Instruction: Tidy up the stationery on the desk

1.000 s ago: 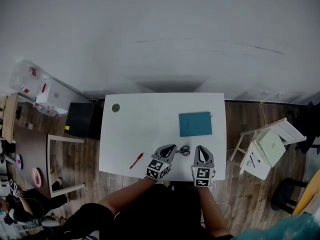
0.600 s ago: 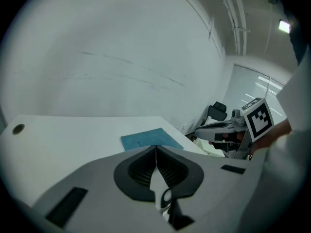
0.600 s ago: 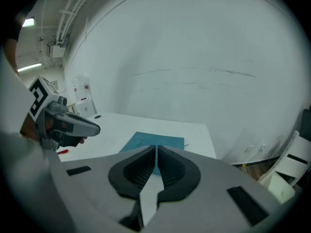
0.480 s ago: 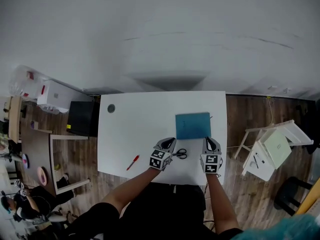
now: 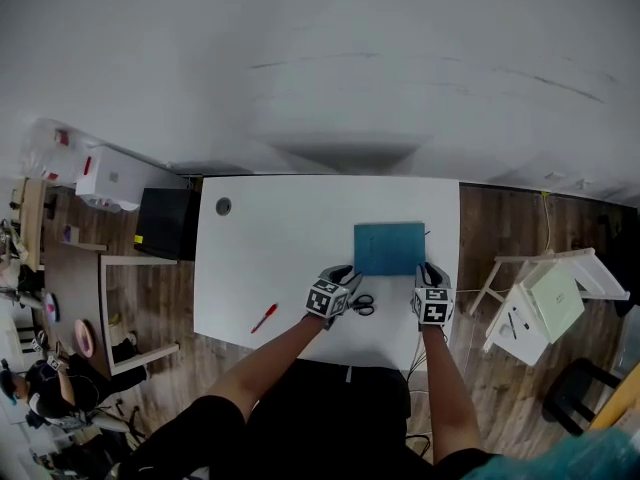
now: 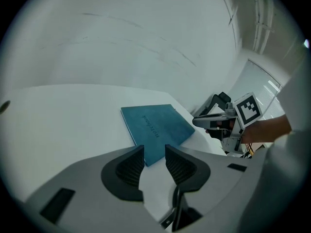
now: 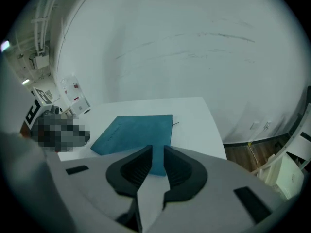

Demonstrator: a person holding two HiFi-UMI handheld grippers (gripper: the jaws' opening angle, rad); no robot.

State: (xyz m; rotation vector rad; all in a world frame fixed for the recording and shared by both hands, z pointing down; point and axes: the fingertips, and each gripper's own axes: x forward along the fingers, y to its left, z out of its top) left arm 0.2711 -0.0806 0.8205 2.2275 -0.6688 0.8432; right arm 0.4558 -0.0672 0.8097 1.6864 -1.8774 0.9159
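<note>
As the notebook (image 5: 389, 248) lies long-axis nine-to-three, left gripper (image 5: 343, 278) sits at its seven, right gripper (image 5: 430, 271) at five. Both slightly parted, empty.

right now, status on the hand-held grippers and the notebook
Left hand-held gripper open, empty; right hand-held gripper open, empty. Teal notebook flat on desk, just ahead of both. Scissors lie between them.

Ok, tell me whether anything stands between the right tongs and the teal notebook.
Nothing visible does. In the right gripper view only bare white desk shows between the open right tongs and the teal notebook just ahead. The scissors lie off to the left, out of that path.
</note>
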